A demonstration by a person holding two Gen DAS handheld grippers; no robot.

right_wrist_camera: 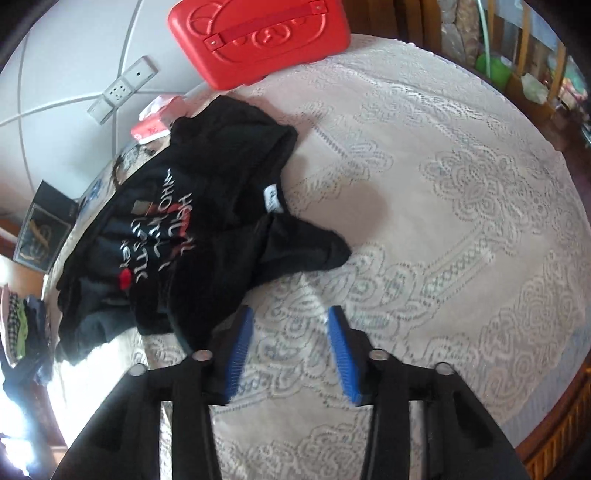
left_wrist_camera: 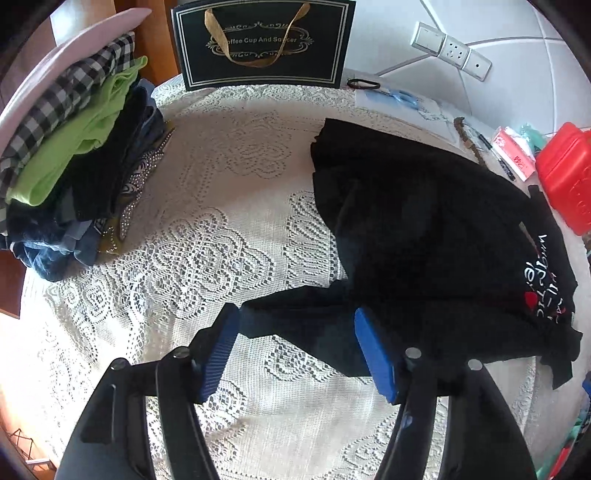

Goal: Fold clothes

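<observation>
Both grippers released: black shirt (left_wrist_camera: 424,229) sleeve between left fingers (left_wrist_camera: 373,354), beside right fingers (right_wrist_camera: 343,354).

A white lace cloth (left_wrist_camera: 229,206) covers my table, set against a white tiled wall (left_wrist_camera: 517,33) with a row of sockets (left_wrist_camera: 451,51). Wooden shelves (right_wrist_camera: 532,62) stand at the far side, and hard daylight glares at the table's edge (right_wrist_camera: 22,413).

Left tool (left_wrist_camera: 295,350), right tool (right_wrist_camera: 290,354): both angled down, jaws apart.
</observation>
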